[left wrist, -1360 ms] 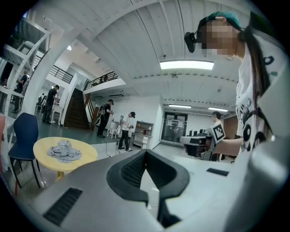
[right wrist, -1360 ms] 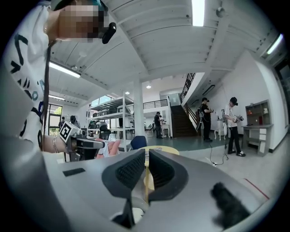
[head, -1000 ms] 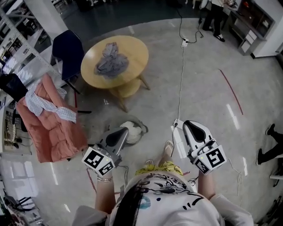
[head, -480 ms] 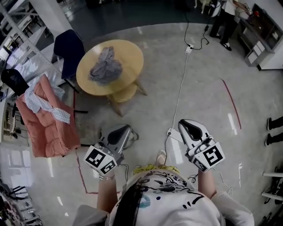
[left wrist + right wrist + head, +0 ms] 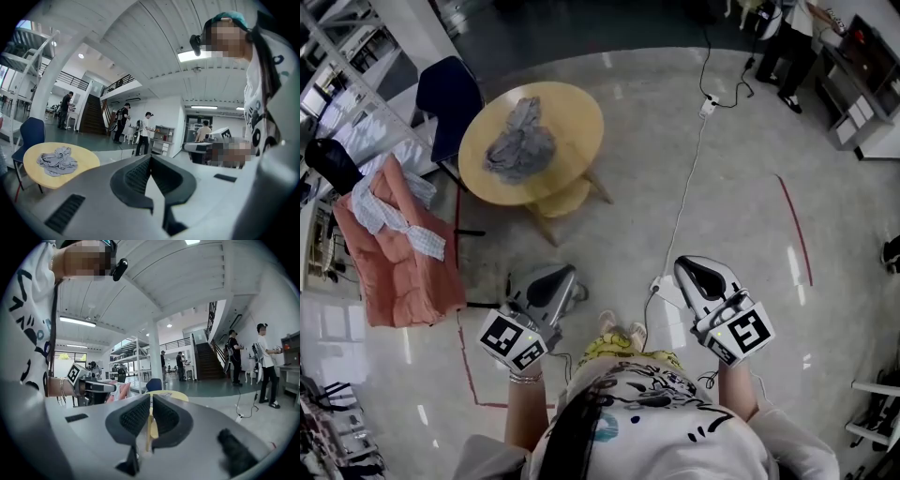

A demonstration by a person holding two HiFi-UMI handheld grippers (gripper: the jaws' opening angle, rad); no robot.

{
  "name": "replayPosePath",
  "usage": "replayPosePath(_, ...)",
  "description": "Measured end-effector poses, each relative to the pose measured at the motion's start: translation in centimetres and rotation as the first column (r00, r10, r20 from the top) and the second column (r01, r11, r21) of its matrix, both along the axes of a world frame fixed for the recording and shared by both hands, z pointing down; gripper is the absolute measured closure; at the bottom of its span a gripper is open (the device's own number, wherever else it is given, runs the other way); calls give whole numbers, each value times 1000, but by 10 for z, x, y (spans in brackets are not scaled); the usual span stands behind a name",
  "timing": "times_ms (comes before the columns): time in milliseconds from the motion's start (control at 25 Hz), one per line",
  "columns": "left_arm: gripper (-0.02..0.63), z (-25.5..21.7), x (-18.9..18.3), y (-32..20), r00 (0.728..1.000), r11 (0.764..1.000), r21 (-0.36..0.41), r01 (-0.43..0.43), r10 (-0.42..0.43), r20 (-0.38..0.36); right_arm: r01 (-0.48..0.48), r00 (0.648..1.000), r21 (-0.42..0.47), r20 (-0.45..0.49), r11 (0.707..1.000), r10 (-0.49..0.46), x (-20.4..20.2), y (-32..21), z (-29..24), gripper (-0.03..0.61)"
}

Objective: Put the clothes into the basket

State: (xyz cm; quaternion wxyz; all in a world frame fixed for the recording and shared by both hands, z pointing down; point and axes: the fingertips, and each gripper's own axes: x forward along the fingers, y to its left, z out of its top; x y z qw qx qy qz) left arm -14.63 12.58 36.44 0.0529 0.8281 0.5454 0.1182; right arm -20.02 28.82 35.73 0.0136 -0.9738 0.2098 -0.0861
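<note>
A polished grey floor fills the head view, with a round wooden worktop (image 5: pixel 574 120) well ahead of the person. A crumpled grey garment (image 5: pixel 520 141) lies in the middle of it. A blue chair (image 5: pixel 450 94) stands just behind the worktop. To the left, a salmon quilted piece (image 5: pixel 405 267) and a checked shirt (image 5: pixel 389 211) hang over a rack. The left gripper (image 5: pixel 561 274) and right gripper (image 5: pixel 689 267) are held low in front of the body, well short of the worktop. A white cable (image 5: pixel 684 197) runs across the floor between them. I can make out no basket here.

In the left gripper view, the left gripper (image 5: pixel 150 158) has its jaws met at the tips with nothing between them. The worktop (image 5: pixel 84 161) and the grey garment (image 5: pixel 57 160) sit off to the left, far from the tips.

In the right gripper view, the right gripper (image 5: pixel 151 399) has its jaws pressed together to a thin slit, empty. A sliver of the yellow worktop (image 5: pixel 171 394) shows beyond them.

The task looks barely begun, with the clothes still to be reached. The cable lies close to the feet and could catch a step on the way in. Both grippers must spread before a pick. A shallow pinch on the loose bundle could let part of it trail or slip off the worktop's edge.
</note>
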Motion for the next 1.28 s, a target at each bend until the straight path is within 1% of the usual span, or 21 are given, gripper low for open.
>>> replayPosePath(240, 600, 5, 43, 5, 1000, 1000, 1, 22, -22, 10, 22, 1000, 3, 10, 1000, -22, 45, 4, 3, 548)
replayPosePath(400, 600, -2, 81, 15, 1000, 1000, -10, 8, -8, -1, 15, 1000, 2, 6, 1000, -15, 86, 11, -1, 548)
replayPosePath(600, 600, -13, 130, 19, 1000, 1000, -21, -2, 2, -21, 46, 999, -18, -9, 999, -46, 135, 6, -10, 548)
replayPosePath(880, 600, -12, 181, 16, 999, 999, -21, -32, 31, -25, 38, 999, -32, -13, 999, -38, 186, -1, -12, 548)
replayPosePath(1080, 600, -5, 206, 15, 999, 999, -21, -38, 37, -27, 30, 999, -61, -12, 998, -31, 207, -5, -6, 548)
replayPosePath(1280, 600, 2, 210, 20, 999, 998, -28, -54, 54, -8, 27, 1000, -60, 18, 998, -26, 217, -4, 6, 548)
